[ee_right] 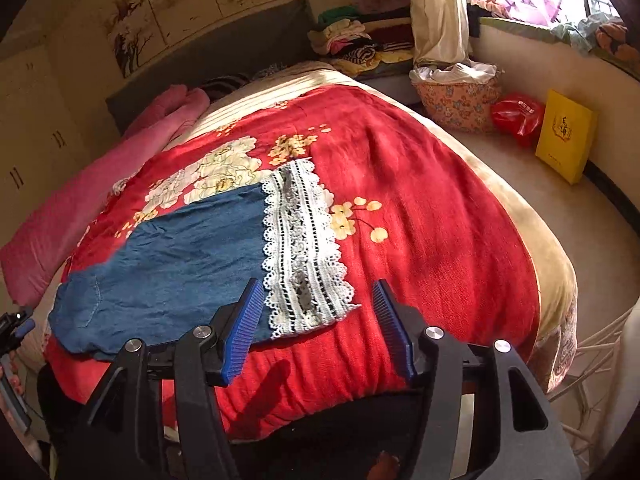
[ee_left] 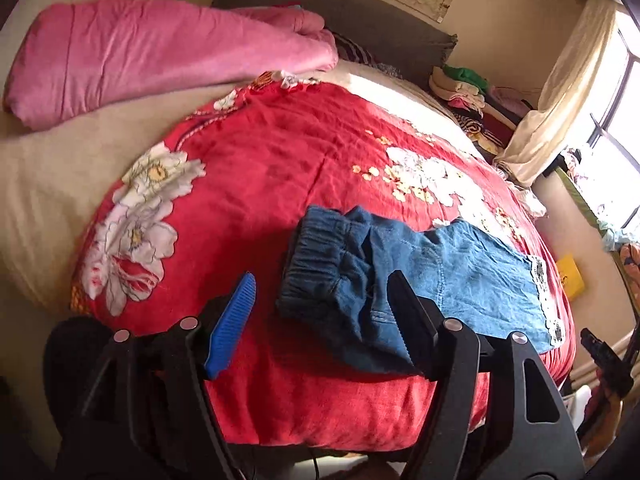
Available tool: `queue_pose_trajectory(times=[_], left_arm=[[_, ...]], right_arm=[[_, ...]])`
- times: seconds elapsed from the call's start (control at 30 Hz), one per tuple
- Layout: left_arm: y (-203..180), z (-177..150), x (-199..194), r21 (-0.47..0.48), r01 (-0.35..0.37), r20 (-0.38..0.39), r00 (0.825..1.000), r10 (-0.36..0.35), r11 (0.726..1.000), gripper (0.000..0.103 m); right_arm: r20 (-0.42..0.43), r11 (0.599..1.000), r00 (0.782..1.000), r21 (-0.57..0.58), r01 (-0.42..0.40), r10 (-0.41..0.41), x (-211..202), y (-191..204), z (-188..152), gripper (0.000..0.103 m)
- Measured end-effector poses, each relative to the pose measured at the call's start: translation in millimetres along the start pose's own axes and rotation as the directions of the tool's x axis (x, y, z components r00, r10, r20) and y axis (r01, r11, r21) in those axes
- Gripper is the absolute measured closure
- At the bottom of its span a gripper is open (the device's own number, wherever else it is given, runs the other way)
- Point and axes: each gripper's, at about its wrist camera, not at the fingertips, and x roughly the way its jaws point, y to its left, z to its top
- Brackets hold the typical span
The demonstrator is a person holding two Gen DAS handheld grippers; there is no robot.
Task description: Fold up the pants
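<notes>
Blue denim pants [ee_left: 452, 280] lie flat on a red floral blanket [ee_left: 260, 168] on the bed. Their elastic waistband [ee_left: 316, 268] is bunched at the left, and the white lace hem [ee_right: 300, 240] is at the right. My left gripper [ee_left: 324, 280] hovers over the waistband end, open, with its blue pad [ee_left: 232, 320] clear of the cloth. My right gripper [ee_right: 318, 286] hovers over the lace hem, open, with nothing pressed between its pads [ee_right: 244, 328]. In the right wrist view the pants [ee_right: 180, 256] look doubled over lengthwise into one strip.
A rolled pink quilt [ee_left: 160, 56] lies along the bed's far left. Folded clothes [ee_right: 352, 40] are stacked by the headboard. On the floor to the right are a flowered laundry basket [ee_right: 456, 96], a red bag [ee_right: 516, 116] and a yellow box [ee_right: 564, 136].
</notes>
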Motion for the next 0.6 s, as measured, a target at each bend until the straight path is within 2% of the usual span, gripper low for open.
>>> queue_pose_trajectory(times=[0.1, 0.27, 0.5, 0.6], left_arm=[[-28, 4, -6, 0.082, 0.01, 0.014, 1.0, -0.011, 0.997, 0.034], [-75, 8, 11, 0.17, 0.088, -0.014, 0.996, -0.086, 0.982, 0.024], [-143, -18, 61, 0.305, 0.181, -0.112, 0.982, -0.154, 0.935, 0.022], [-162, -36, 89, 0.362, 0.187, -0.167, 0.977, -0.134, 0.913, 0.022]], right_arm=[[0.019, 0.998, 1.0, -0.058, -0.021, 0.022, -4, 23, 1, 0.039], [0.024, 0.991, 0.999, -0.13, -0.034, 0.038, -3, 53, -2, 0.031], [-0.012, 0.987, 0.998, -0.148, -0.069, 0.067, 15, 71, -12, 0.03], [-0.048, 0.982, 0.995, -0.161, -0.093, 0.087, 28, 80, -17, 0.03]])
